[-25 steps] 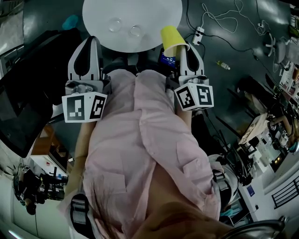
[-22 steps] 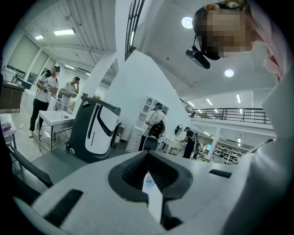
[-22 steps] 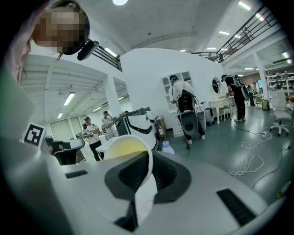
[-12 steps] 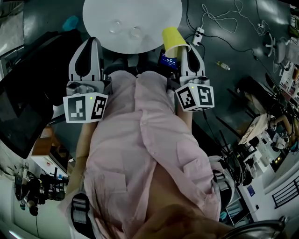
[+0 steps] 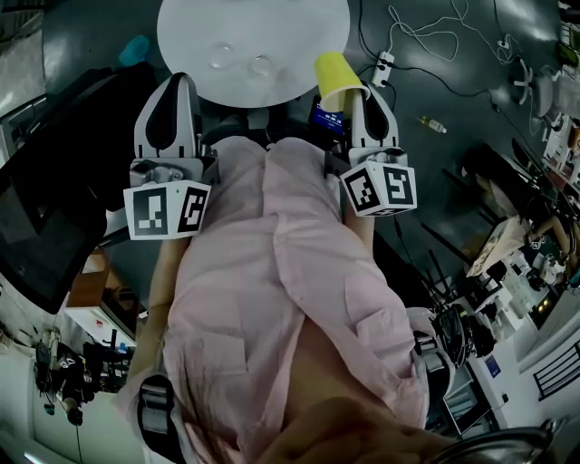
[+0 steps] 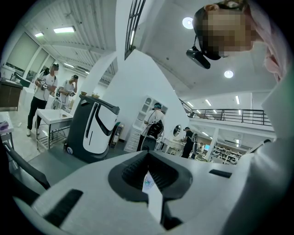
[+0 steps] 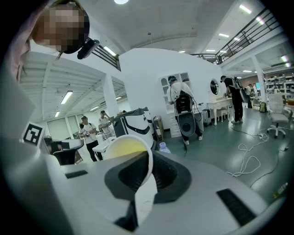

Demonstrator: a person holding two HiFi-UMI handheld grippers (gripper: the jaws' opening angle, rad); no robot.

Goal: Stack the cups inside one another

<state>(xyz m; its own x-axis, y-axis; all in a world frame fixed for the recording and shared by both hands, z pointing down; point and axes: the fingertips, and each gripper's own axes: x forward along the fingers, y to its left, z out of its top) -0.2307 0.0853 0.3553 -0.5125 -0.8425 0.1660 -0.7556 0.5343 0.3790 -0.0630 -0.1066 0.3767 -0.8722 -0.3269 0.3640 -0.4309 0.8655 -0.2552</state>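
Nothing has shifted in the last second: both tools keep their places. The right tool [image 5: 360, 94] stays clamped on the rim of the yellow cup [image 5: 333, 77], held beside the worktop [image 5: 272, 23]. The left tool [image 6: 148, 173] has its jaws together. Two clear cups [image 5: 222, 53] stand on the worktop.

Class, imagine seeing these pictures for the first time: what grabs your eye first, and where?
The yellow cup stands out, pinched by its rim in the right gripper at the edge of the round white table. On that table sit a clear cup and a second clear cup.
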